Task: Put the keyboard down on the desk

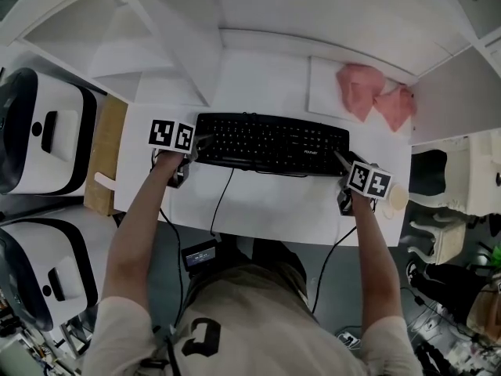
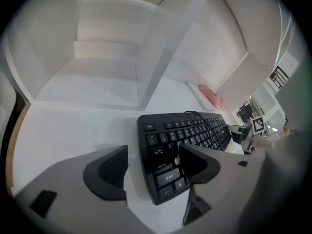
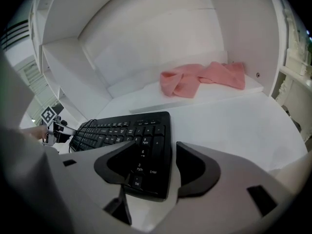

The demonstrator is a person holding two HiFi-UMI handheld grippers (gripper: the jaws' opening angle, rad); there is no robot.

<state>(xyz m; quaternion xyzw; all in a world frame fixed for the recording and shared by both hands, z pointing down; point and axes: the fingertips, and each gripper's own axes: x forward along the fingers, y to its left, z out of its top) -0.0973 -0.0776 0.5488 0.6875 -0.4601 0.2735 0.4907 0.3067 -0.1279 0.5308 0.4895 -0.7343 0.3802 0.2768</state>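
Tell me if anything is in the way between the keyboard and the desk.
Nothing visible does: the keyboard appears to rest flat on the desk already. The pink cloth lies well behind it, apart.

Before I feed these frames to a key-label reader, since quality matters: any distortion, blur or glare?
Head view: wide lens bows the desk edges, light even, keyboard labels too small. Left gripper view: dark round border, close fingers soft. Right gripper view: same border; near labels readable.
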